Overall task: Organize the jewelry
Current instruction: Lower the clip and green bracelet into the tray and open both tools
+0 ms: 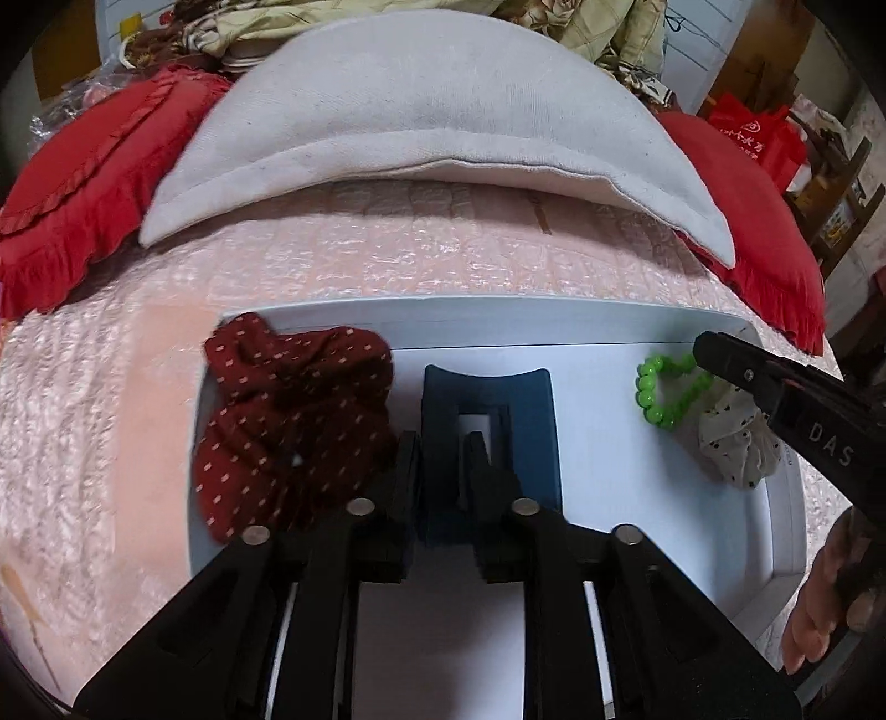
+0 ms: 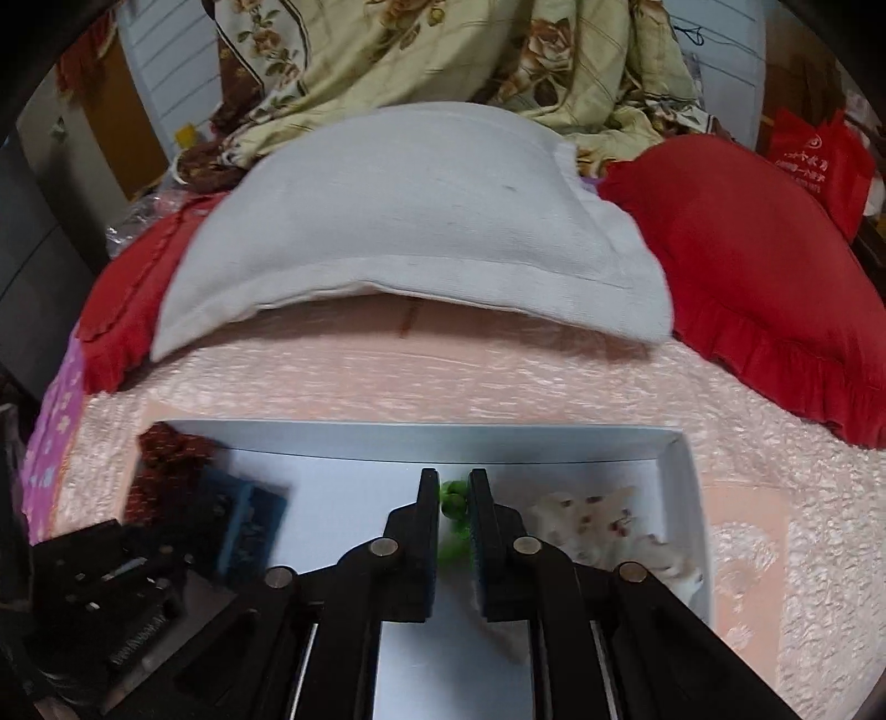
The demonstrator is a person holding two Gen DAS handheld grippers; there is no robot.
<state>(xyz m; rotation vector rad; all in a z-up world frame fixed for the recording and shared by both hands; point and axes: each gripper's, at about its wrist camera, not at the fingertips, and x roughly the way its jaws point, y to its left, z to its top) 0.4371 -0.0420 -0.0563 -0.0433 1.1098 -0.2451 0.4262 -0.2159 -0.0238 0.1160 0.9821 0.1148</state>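
A white tray lies on a pink bedspread. It holds a dark red dotted scrunchie at the left and a blue hair claw clip beside it. At the right are a green bead bracelet and a white dotted scrunchie. My left gripper stands slightly open, with the clip's left bar between its fingers. My right gripper is slightly open over the bracelet, whose beads show blurred in the gap.
A grey pillow lies just behind the tray, flanked by red frilled pillows. A floral quilt is heaped behind them. A hand holds the right gripper. Pink bedspread surrounds the tray.
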